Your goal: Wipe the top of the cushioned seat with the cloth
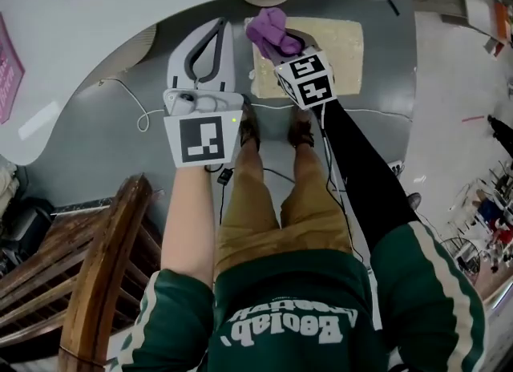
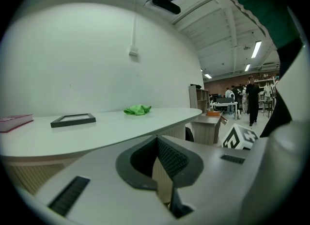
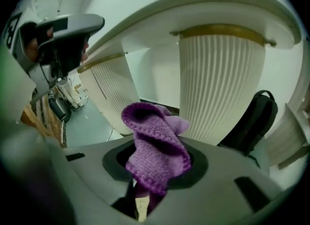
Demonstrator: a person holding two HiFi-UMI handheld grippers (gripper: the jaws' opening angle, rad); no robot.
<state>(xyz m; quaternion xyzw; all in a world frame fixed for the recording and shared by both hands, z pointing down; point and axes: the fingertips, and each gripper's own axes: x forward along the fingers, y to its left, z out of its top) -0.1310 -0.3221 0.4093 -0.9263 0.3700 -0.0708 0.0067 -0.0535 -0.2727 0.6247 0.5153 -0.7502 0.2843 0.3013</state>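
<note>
**A:** What worried you at that point?

**B:** The hold on the cloth (image 3: 155, 156). The right gripper (image 3: 140, 199) had its claw clamped on a lower fold only, and the rest flopped up in a loose bunch. I judged that dragging it across the cushioned seat (image 1: 337, 50) could tug it free, or let just a small wad touch the fabric.

**A:** And the other gripper?

**B:** The left gripper (image 2: 163, 180) had its claw closed with nothing in it, and it was held off to 9 o'clock of the seat. Nothing steadied the seat, so a firm push might have shifted it.

**A:** Where was the cloth relative to the seat?

**B:** Over the seat's 10 o'clock corner in the head view. I couldn't tell whether it touched.

**A:** Did the views disagree?

**B:** They complemented each other. Only the head view showed the seat. The right gripper view showed the pinch, plus a ribbed pedestal (image 3: 218, 83) at 12 o'clock. The left gripper view showed a green rag (image 2: 137, 109) on the white table (image 2: 97, 136).
</note>
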